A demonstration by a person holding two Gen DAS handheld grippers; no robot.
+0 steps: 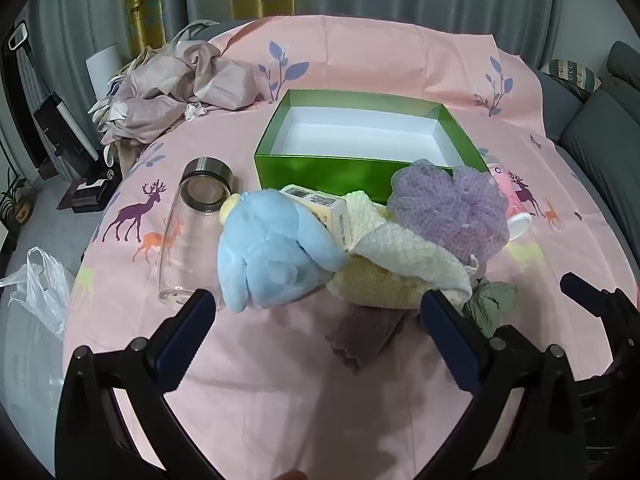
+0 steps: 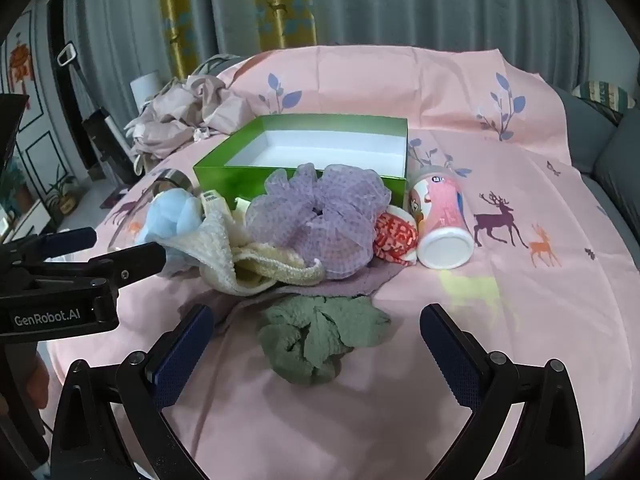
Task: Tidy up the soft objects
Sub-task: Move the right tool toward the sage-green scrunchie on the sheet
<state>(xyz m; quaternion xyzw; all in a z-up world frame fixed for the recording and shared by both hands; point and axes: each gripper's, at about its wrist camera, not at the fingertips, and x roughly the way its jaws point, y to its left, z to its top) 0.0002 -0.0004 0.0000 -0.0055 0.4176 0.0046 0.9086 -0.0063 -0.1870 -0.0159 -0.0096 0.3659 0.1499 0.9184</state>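
Grey curtains hang behind a table under a pink deer-print cloth (image 1: 360, 52). From the left wrist view, the left gripper (image 1: 316, 312) hovers with its jaws wide apart and empty, near a light-blue plush toy (image 1: 272, 256) heaped with a cream knitted towel (image 1: 404, 256) and a purple mesh bath pouf (image 1: 448, 208). Beyond them sits an empty green cardboard box (image 1: 332, 168); a clear glass bottle (image 1: 192, 224) lies at left.

From the right wrist view, the right gripper (image 2: 316, 336) is likewise spread and holds nothing, with a crumpled sage-green cloth (image 2: 316, 340) between its fingers. A pink printed canister (image 2: 440, 216) lies at right beside the pouf. Because the soft pieces overlap, lifting one risks dragging its neighbours, or nudging the bottle or canister into a roll.
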